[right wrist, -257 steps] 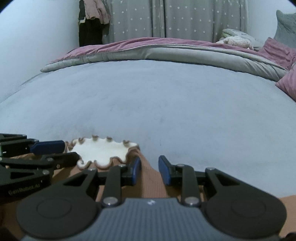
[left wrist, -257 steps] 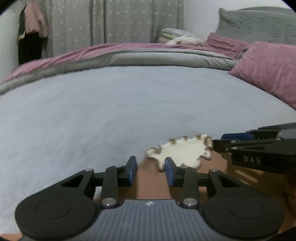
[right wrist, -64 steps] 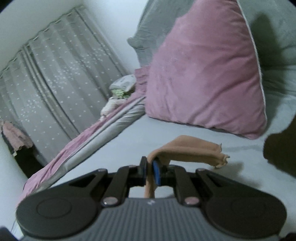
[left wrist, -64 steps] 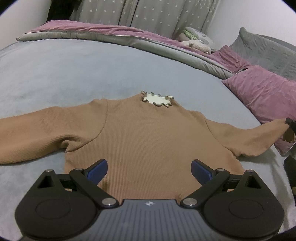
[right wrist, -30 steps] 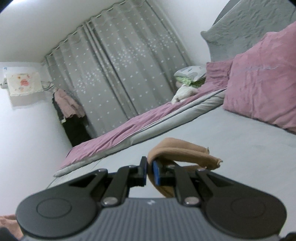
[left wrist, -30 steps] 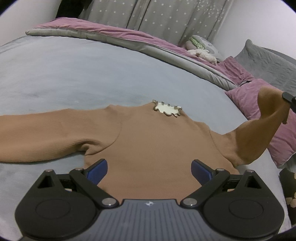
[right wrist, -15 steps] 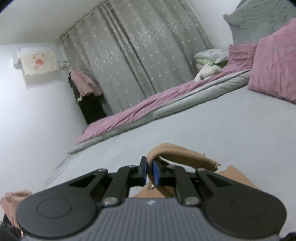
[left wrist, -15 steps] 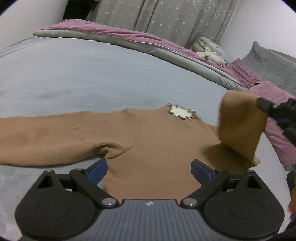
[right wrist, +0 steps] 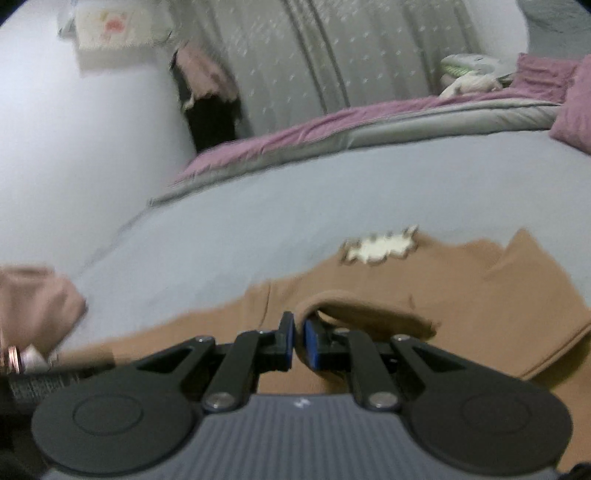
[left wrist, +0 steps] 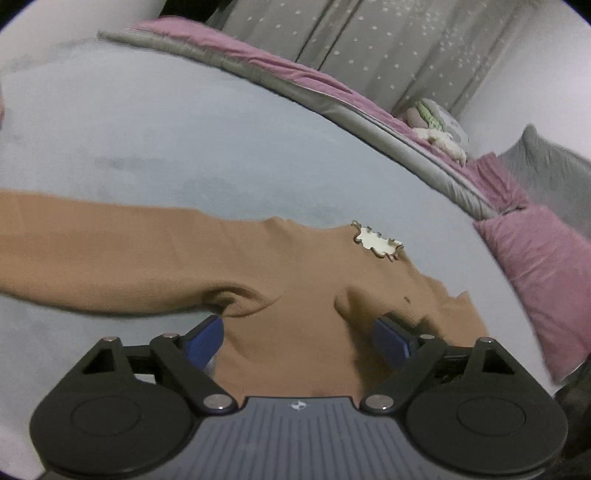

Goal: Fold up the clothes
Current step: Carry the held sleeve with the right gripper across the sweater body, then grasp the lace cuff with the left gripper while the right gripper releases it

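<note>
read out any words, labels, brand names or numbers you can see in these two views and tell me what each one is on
No readable text in either view.
Left gripper: small round emblem on its grey body, no letters.
Right gripper: similar small mark, blurred.
Black object at the right view's left edge: a line of pale print, too blurred to read.
Wall hanging: reddish picture, no legible words.

No readable text anywhere.
Only a small white emblem, no letters, on each gripper body: left gripper (left wrist: 297,334) and right gripper (right wrist: 299,341); print on dark object at left edge too blurred.
</note>
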Demonstrator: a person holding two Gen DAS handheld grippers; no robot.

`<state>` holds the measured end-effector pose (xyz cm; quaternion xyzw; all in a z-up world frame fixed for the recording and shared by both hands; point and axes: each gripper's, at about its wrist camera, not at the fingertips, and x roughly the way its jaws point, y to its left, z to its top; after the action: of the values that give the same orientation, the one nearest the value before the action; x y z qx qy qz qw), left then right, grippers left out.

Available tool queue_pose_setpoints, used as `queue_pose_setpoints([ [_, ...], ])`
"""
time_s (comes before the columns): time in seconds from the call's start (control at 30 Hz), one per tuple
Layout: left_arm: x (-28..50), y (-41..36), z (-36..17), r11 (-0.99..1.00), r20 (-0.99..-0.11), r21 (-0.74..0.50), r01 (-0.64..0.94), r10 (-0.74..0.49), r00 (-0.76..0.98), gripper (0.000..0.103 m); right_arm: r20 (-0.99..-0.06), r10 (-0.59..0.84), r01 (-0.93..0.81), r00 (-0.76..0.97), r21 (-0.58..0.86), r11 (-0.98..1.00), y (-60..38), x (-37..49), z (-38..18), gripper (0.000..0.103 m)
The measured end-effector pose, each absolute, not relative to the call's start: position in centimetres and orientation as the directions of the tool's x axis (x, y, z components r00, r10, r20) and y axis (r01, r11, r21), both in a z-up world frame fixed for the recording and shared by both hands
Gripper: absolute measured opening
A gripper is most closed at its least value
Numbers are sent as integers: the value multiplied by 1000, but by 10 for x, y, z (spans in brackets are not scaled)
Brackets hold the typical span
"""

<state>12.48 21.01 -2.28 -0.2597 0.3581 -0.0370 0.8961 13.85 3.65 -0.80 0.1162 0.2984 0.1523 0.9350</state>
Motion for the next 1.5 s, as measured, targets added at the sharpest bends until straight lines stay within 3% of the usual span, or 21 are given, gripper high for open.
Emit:
queue_pose_setpoints([
  [0.27, 130, 230, -44, 712, -581, -677, -186, -361, 730, 80, -633, 387, -303, 670, 243, 922, 51, 135, -44, 16],
  [0.37, 131, 233, -47, 679, -562, -708, -194, -375, 738, 80, -604, 433, -317, 669, 296, 901, 43, 129, -47, 35],
  [0.4, 131, 235, -47, 666, -554, -720, -195, -383, 739, 80, -590, 456, -315, 666, 332, 889, 38, 128, -46, 48],
  [0.43, 132, 236, -49, 647, -544, -737, -193, -399, 738, 80, -571, 472, -311, 672, 361, 879, 35, 126, -44, 54],
  [0.6, 144, 242, -61, 488, -453, -854, -181, -526, 720, 81, -531, 478, -357, 700, 319, 878, 36, 125, -31, 59],
  [0.7, 147, 244, -63, 461, -420, -873, -161, -540, 730, 81, -526, 500, -437, 688, 249, 864, 46, 128, -22, 60],
  [0.87, 154, 247, -72, 432, -420, -882, -188, -538, 731, 82, -555, 529, -581, 641, 100, 808, 68, 113, -22, 60],
  [1.1, 156, 246, -75, 446, -435, -872, -204, -510, 742, 80, -575, 544, -639, 611, 47, 768, 72, 101, -26, 60],
  [1.13, 155, 246, -75, 460, -446, -863, -208, -501, 741, 77, -572, 544, -634, 614, 52, 771, 68, 101, -25, 60],
  [1.27, 155, 241, -69, 575, -538, -783, -239, -432, 724, 49, -555, 539, -604, 633, 80, 793, 47, 102, -19, 61],
  [1.37, 155, 233, -62, 673, -602, -698, -246, -364, 710, 40, -537, 516, -560, 667, 95, 823, 21, 105, -12, 62],
  [1.5, 153, 226, -52, 746, -620, -631, -214, -319, 717, 31, -521, 454, -490, 723, 78, 868, -17, 115, -3, 64],
])
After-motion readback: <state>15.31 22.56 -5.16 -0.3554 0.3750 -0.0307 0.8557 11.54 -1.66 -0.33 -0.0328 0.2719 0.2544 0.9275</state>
